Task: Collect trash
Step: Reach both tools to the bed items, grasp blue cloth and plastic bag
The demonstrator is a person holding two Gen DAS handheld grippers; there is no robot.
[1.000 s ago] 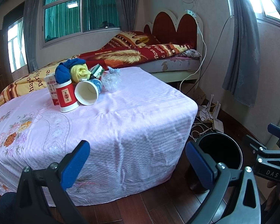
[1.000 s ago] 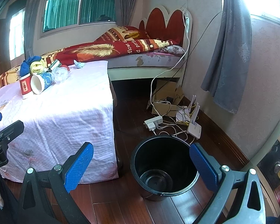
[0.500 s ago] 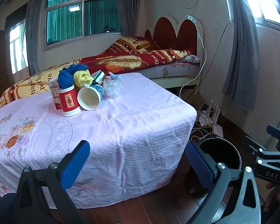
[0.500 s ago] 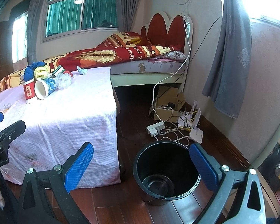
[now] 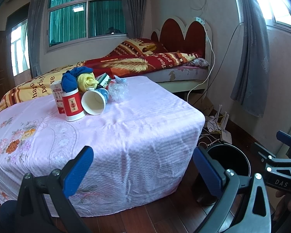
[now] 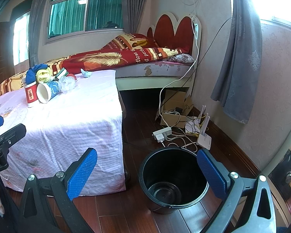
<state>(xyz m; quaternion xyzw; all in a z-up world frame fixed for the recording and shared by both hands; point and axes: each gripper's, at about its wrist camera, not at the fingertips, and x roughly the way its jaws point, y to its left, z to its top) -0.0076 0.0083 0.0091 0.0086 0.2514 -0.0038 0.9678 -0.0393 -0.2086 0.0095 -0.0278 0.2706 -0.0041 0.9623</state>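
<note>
A heap of trash sits on the pink-clothed table (image 5: 145, 132): a red and white cylindrical can (image 5: 73, 104), a tipped paper cup (image 5: 95, 101), crumpled clear plastic (image 5: 118, 91), a small green box (image 5: 103, 80), plus blue and yellow cloth rolls (image 5: 77, 78). The same heap shows at the far left in the right wrist view, with the cup (image 6: 47, 92) on its side. An empty black bucket (image 6: 172, 176) stands on the floor right of the table. My left gripper (image 5: 143, 171) is open, short of the table's near edge. My right gripper (image 6: 147, 170) is open above the bucket's rim.
A bed with a red and yellow quilt (image 5: 137, 64) lies behind the table. Cables, a power strip (image 6: 162, 134), a white router (image 6: 203, 138) and a cardboard box (image 6: 174, 104) clutter the wooden floor by the wall. Grey curtains (image 6: 238, 58) hang at the right.
Both views have drawn back and risen slightly; the table and trash heap sit a little lower and farther in frame. Both grippers stay open and empty.
</note>
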